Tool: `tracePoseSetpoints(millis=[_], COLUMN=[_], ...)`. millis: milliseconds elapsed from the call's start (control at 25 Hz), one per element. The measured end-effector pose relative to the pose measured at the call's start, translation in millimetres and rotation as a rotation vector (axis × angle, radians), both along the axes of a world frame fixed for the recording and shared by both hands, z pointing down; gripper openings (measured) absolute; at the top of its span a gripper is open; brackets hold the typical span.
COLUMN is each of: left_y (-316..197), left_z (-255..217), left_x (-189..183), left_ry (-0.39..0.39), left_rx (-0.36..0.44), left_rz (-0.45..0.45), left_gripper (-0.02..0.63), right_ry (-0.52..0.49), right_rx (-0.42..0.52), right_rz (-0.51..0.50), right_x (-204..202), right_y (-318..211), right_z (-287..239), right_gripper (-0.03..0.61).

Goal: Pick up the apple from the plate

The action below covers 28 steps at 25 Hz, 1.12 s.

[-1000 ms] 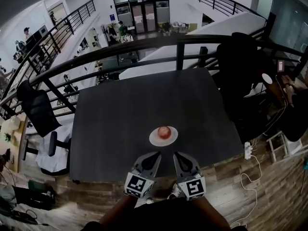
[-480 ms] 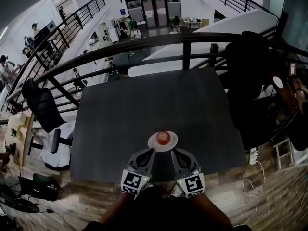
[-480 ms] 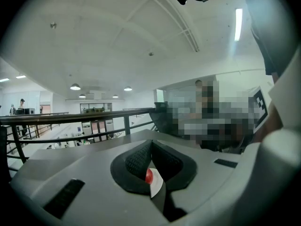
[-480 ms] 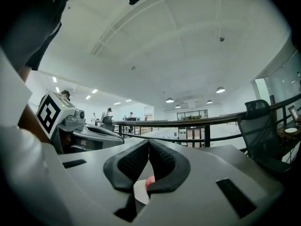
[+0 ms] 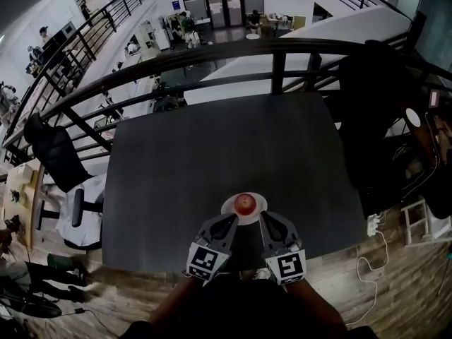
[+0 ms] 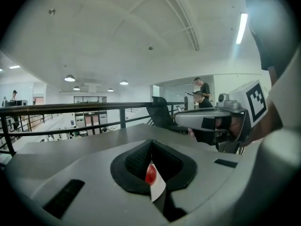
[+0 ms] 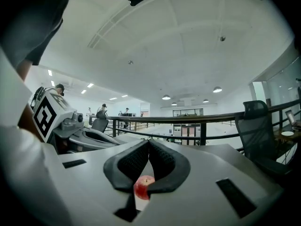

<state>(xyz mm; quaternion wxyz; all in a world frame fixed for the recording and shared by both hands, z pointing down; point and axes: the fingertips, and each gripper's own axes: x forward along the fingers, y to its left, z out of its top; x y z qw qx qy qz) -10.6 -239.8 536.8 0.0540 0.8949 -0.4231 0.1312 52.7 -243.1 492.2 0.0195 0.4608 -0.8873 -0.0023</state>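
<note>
At the tips of the left gripper (image 6: 151, 144), the two dark ribbed pads meet with no gap, so we read its jaws as fully closed and holding nothing. The right gripper (image 7: 149, 143) is the same, its pads pressed together and empty. Through the notch below each pair of pads we see the one apple (image 5: 245, 203), red and partly covered by the pads in both gripper views. It sits on the one white plate (image 5: 227, 205), which shows only as a pale sliver in those views. From the head view we count two grippers side by side, their tips just short of the plate's near rim on either side and not touching the apple. Each carries one marker cube, two in all: the left cube (image 5: 208, 261) and the right cube (image 5: 286, 265). The plate lies near the front edge of the single dark table (image 5: 212, 147). Beyond the table runs a black railing (image 5: 212, 54), and one office chair (image 5: 53, 157) stands to the left. Our arms are cut off at the bottom of the head view, and the people in the distance are too small to make out.
</note>
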Motion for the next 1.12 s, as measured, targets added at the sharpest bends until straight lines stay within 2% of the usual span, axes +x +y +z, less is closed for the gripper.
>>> tracePoseSetpoints(millis=[200,480,520,560,800,1000,1120], left_y=[-16.2,-29.1,-30.6,-32.0,-41.0,-49.2,-55.1], left_z=[15.2,39.8,42.6,45.7,64.1,70.2,81.2], left_x=[-5.7,2.1,2.0,1.7,3.5,11.4,15.8], left_ry=[0.011,0.041,0.046,0.050,0.032,0.027,0.003], left_rx=[0.003,-0.024,-0.035,-0.049,-0.066,-0.053,-0.075], left_rz=[-0.005,0.022,0.025,0.027,0.022,0.031,0.037], left_gripper=[0.023,0.025,0.043,0.119,0.215,0.333,0.359], right_ry=[0.019,0.028,0.028,0.031,0.063,0.054,0.046], right_rx=[-0.056,-0.080,-0.076,-0.074,-0.103,-0.098,-0.104], right_rz=[0.043,0.070,0.069,0.068,0.071,0.083,0.087], right_x=[1.8,3.7,2.9,2.1,5.6,8.4,10.3], right_y=[-13.3,-29.1,-30.4,-31.2,-31.8,-36.0,-38.5], right_z=[22.6,44.7,45.4,46.8,58.9,61.8,62.6], right_gripper=[0.025,0.025,0.024,0.025,0.025,0.025,0.025])
